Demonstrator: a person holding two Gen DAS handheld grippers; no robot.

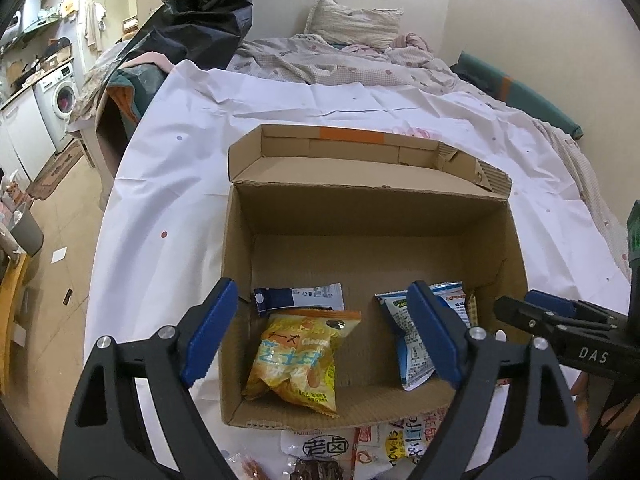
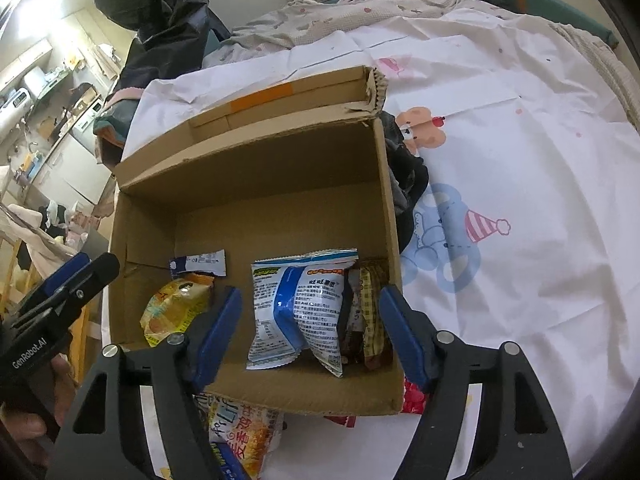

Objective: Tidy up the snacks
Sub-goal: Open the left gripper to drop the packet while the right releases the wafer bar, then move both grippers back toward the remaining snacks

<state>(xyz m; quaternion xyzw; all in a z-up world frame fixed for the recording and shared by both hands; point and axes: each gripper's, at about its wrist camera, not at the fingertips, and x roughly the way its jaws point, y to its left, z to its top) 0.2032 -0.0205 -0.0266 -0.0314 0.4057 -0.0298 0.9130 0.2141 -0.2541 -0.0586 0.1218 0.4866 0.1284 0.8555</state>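
An open cardboard box (image 1: 368, 216) (image 2: 256, 168) stands on the white sheet. Inside lie a yellow cheese snack bag (image 1: 298, 360) (image 2: 172, 308), a blue-and-white snack bag (image 1: 412, 340) (image 2: 300, 308), a small dark-blue packet (image 1: 296, 298) (image 2: 198, 262) and a brown checked packet (image 2: 370, 316). My left gripper (image 1: 320, 340) is open and empty above the box's near side. My right gripper (image 2: 312, 336) is open and empty over the blue-and-white bag. The right gripper also shows at the right of the left wrist view (image 1: 560, 320). More snack packets (image 1: 360, 452) (image 2: 240, 436) lie in front of the box.
The box sits on a bed covered by a white cartoon-print sheet (image 2: 500, 200), with a rumpled quilt and pillow (image 1: 352, 20) behind. A dark garment (image 2: 404, 176) lies against the box's right wall. A black bag (image 1: 200, 12) hangs at the back left. The floor and washing machine (image 1: 60, 100) are left.
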